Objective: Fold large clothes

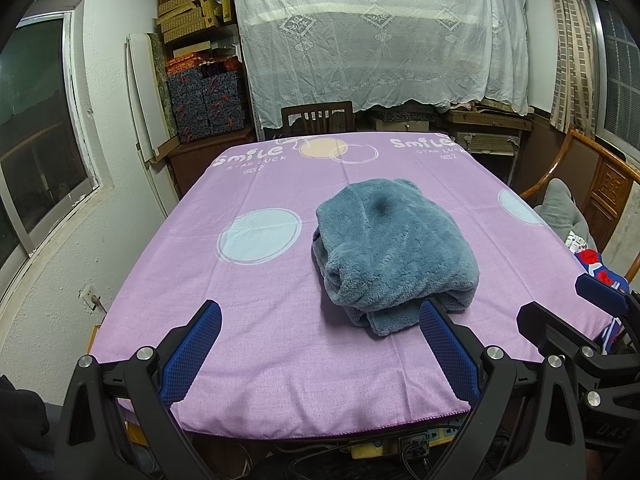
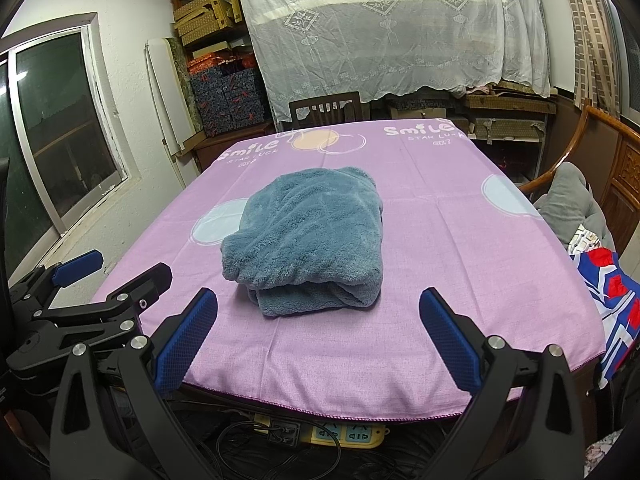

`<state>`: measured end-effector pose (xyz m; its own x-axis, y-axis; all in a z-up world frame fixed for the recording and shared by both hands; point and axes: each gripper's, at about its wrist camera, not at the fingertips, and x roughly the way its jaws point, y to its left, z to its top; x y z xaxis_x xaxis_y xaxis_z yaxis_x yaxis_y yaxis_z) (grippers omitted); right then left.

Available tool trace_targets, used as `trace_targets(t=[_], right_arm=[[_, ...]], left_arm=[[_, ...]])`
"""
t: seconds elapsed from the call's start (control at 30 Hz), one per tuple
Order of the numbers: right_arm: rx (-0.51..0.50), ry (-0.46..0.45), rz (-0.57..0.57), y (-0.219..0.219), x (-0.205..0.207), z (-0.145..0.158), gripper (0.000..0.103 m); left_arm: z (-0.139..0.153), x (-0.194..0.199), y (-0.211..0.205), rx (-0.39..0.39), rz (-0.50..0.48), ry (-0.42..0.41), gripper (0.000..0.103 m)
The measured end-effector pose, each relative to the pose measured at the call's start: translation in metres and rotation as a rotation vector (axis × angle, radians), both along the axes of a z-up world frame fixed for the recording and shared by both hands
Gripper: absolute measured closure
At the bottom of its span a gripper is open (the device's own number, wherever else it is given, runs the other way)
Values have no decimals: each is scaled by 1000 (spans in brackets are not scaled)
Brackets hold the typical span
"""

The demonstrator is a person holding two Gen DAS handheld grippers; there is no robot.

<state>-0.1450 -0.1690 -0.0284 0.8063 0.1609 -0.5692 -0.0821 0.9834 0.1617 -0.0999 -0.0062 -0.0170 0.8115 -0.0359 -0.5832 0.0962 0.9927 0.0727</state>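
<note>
You are holding both grippers at the near edge of the table (image 1: 168, 264); the left gripper (image 1: 320, 360) is standing with its fingers spread wide and empty, and the right gripper (image 2: 318, 354) is doing the same, with nothing between its blue pads (image 2: 188, 340). The blue-grey fleece garment (image 2: 308, 236) is lying on the purple cloth, roughly in the middle and a little toward you; it is sitting as a thick, rounded bundle, its layered fold edge facing you.

Judging by its compact shape, the folding is looking nearly or wholly done; what is remaining is probably tidying. If you are pressing on, be coming in low at the near fold edge, one gripper at each near corner; be pinching all the layers together, since plush fleece is likely to slip and spring open; be lifting only slightly and laying it flat rather than dragging, or the tablecloth may be bunching beneath it.

For room, you are having bare cloth on every side of the bundle, widest to the left in the left wrist view; the right table edge is lying near a heap of patterned fabric (image 2: 608, 300) and a grey cushion (image 2: 568, 204), so be keeping your sweep away from there; a chair back (image 1: 318, 118) is standing at the far edge, well apart.
</note>
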Motion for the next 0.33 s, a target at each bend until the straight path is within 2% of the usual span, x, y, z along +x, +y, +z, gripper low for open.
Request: trace_targets(t=[0.33], right_arm=[[2,0,0,1,0,-1,4]], left_arm=[[-3,0,1,-11,-7,10,3]])
